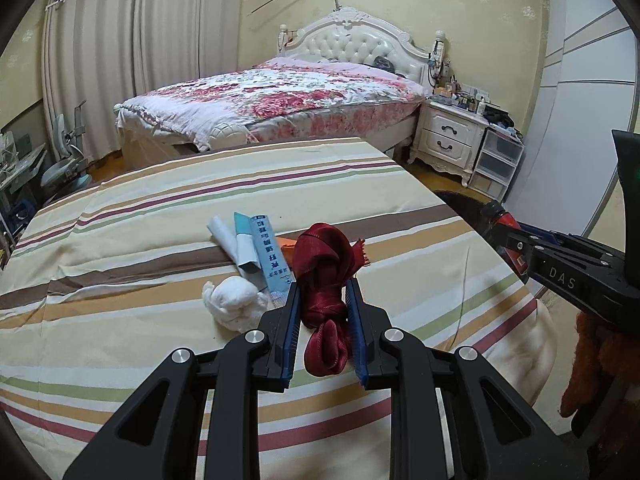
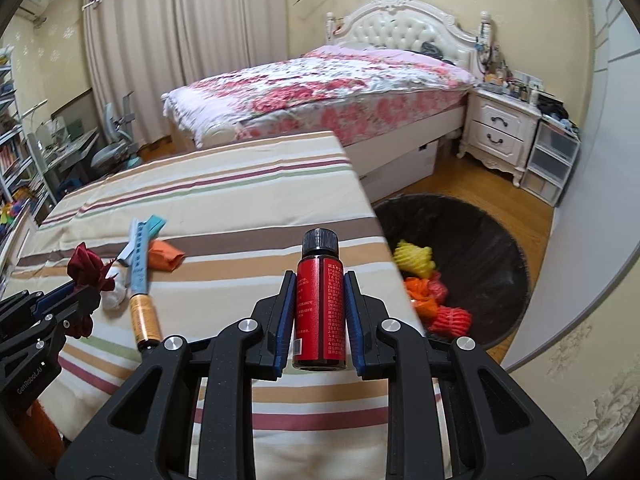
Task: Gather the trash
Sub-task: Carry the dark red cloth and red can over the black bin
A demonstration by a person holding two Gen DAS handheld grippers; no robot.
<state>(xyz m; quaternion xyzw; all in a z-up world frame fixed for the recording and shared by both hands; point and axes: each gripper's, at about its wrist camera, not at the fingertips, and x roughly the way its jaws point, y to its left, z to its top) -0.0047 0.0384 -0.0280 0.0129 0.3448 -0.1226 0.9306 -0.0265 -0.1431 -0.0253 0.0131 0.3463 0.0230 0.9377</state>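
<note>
My left gripper (image 1: 325, 286) is shut on a knotted dark red ribbon (image 1: 326, 276) just above the striped tablecloth (image 1: 160, 220). Beside it lie a white tissue wad (image 1: 234, 304), a blue and white carton (image 1: 264, 256) and an orange scrap (image 1: 287, 244). My right gripper (image 2: 319, 278) is shut on a small red bottle (image 2: 320, 304) with a black cap, held near the table's right edge. A black-lined trash bin (image 2: 472, 240) on the floor to the right holds yellow, orange and red mesh pieces (image 2: 428, 288). A gold-labelled bottle (image 2: 145, 318) lies on the table.
A bed with a floral quilt (image 2: 320, 84) stands behind the table. A white nightstand (image 2: 500, 128) and plastic drawers (image 2: 552, 164) are at the right wall. A desk and chair (image 2: 112, 148) sit at the left by the curtains.
</note>
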